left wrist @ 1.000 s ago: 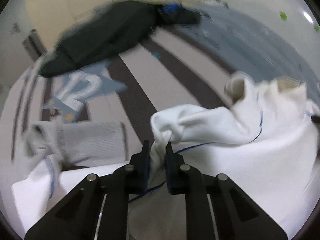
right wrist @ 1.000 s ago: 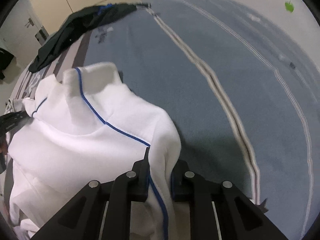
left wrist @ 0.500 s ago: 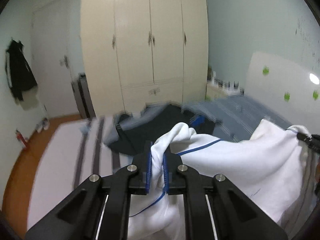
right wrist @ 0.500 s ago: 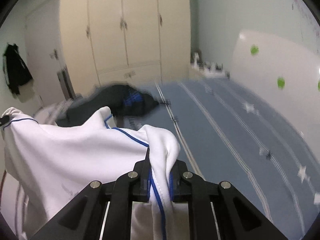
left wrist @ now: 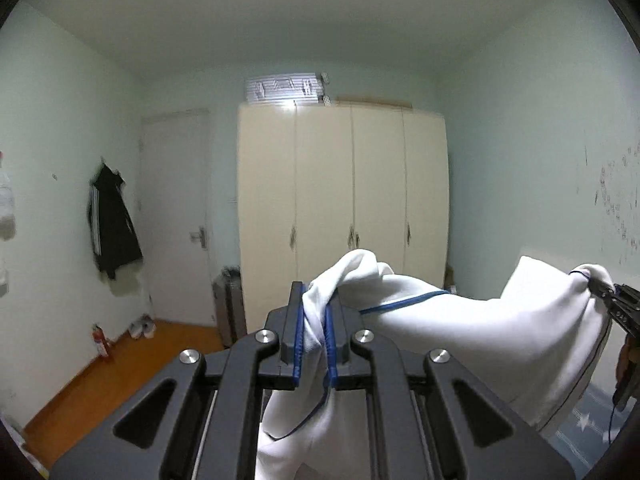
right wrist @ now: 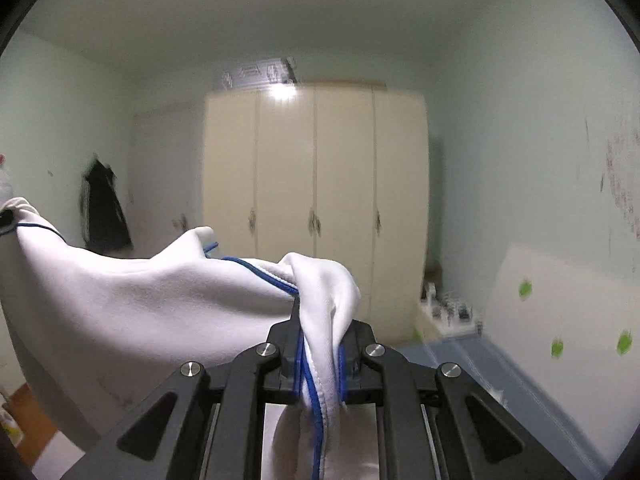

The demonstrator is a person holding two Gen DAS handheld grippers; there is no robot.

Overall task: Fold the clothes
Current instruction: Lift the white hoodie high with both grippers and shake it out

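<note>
White fleece-like cloth with thin blue piping, the garment, hangs stretched in the air between the two tongs. The left gripper is clamped on a bunched corner of it, the fabric pinched between its blue-lined pads and spilling down below the jaws in a loose fold. From that pinch the cloth runs off to the right of the left tongs, where its other corner is caught by the right gripper, seen at the edge of that view. In the right wrist view the right gripper is likewise closed on the garment, a piped edge running straight down between its pads, and the cloth spreads away to the left of those tongs, up to a far corner at the frame's edge. Ahead of both tongs stands a cream wardrobe with four doors. Left of the wardrobe, beyond the left tongs, a dark jacket with white stripes hangs on the pale green wall, above an orange wooden floor. Below and right of the right tongs lies a blue bed cover.
</note>
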